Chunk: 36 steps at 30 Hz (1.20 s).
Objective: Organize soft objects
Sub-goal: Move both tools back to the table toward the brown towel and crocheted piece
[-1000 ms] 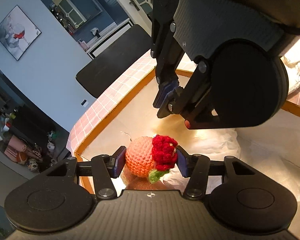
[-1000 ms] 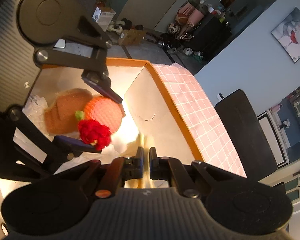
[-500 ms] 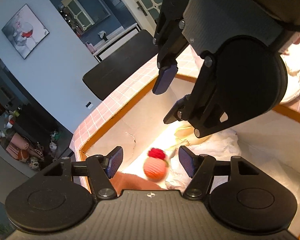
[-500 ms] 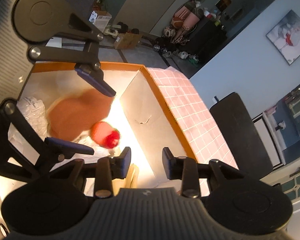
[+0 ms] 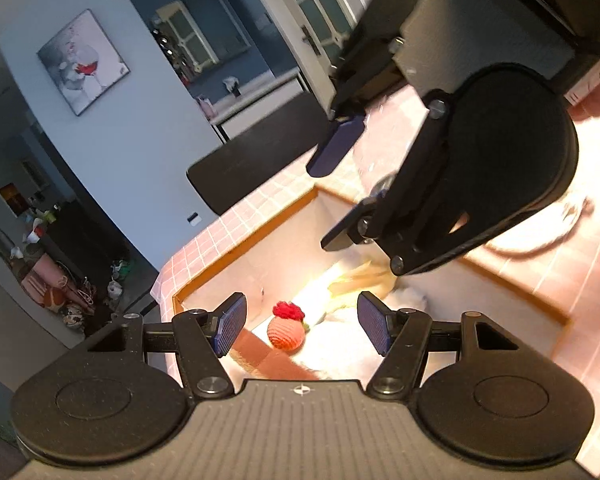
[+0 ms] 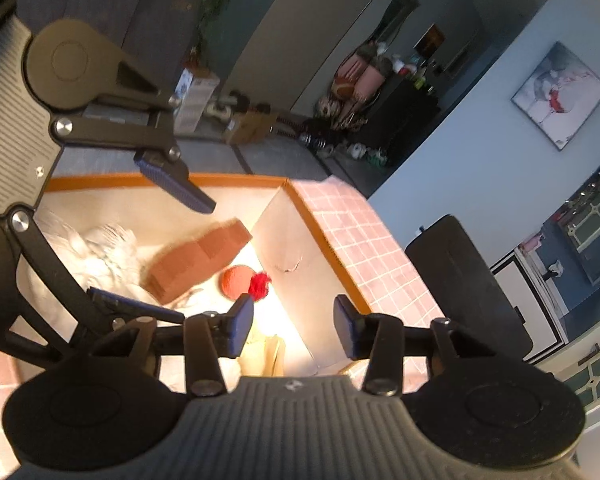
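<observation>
Both tongs [image 5: 302,322] [image 6: 294,326] agape over round crocheted peach ball [image 5: 286,331] [image 6: 236,280]

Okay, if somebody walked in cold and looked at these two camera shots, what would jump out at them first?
Probably the orange crocheted ball with its red tuft, lying in the brightly lit orange-rimmed box beside a brown knitted piece and white fluffy material. Next, the two black grippers above the box: the left gripper and right gripper both have their jaws open and hold nothing.
</observation>
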{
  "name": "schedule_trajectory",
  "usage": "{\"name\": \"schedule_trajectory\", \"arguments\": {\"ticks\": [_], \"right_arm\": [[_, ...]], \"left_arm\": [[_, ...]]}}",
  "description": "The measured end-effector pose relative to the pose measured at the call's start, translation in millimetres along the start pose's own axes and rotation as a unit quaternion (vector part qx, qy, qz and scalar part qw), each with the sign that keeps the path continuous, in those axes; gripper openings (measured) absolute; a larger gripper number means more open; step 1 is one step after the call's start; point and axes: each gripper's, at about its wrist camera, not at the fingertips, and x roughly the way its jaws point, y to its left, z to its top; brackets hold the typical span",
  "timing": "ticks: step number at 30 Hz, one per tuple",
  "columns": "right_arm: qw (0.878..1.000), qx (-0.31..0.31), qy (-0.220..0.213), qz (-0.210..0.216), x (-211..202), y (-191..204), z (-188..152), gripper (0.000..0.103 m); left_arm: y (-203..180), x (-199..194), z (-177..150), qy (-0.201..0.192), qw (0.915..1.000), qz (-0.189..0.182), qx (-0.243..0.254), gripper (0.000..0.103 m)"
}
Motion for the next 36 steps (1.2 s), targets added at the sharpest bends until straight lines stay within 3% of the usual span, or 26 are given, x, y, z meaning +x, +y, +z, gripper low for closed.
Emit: {"name": "schedule_trajectory", "arguments": {"ticks": [8,11,20,23,29,36], "right_arm": [[0.993,0.096,-0.073,-0.015,-60.8,-7.1,-31.7,0.052],[0.986,0.136,-0.091,-0.04,-79.1,-8.6,-53.0,0.057],[0.965,0.216,-0.092,-0.117,-114.2,-7.1,-129.8,0.059],[0.956,0.244,-0.082,-0.139,-120.6,-6.7,-159.6,0.062],[0.934,0.317,-0.041,-0.162,-116.5,-17.8,-217.0,0.063],[0.912,0.375,-0.006,-0.168,-99.7,-31.7,-262.5,0.063]], "left_arm": [[-21.5,-37.3,11.5,-0.071,0.9926,-0.002,-0.098,0.075],[-34.4,-48.2,16.2,-0.094,0.9881,0.005,-0.121,0.074],[-71.0,-65.8,29.7,-0.153,0.9705,-0.037,-0.182,0.074],[-83.0,-60.0,31.2,-0.16,0.9619,-0.082,-0.206,0.074],[-99.9,-31.3,36.9,-0.141,0.9481,-0.132,-0.253,0.074],[-119.9,14.5,38.7,-0.095,0.9405,-0.141,-0.294,0.074]]}}
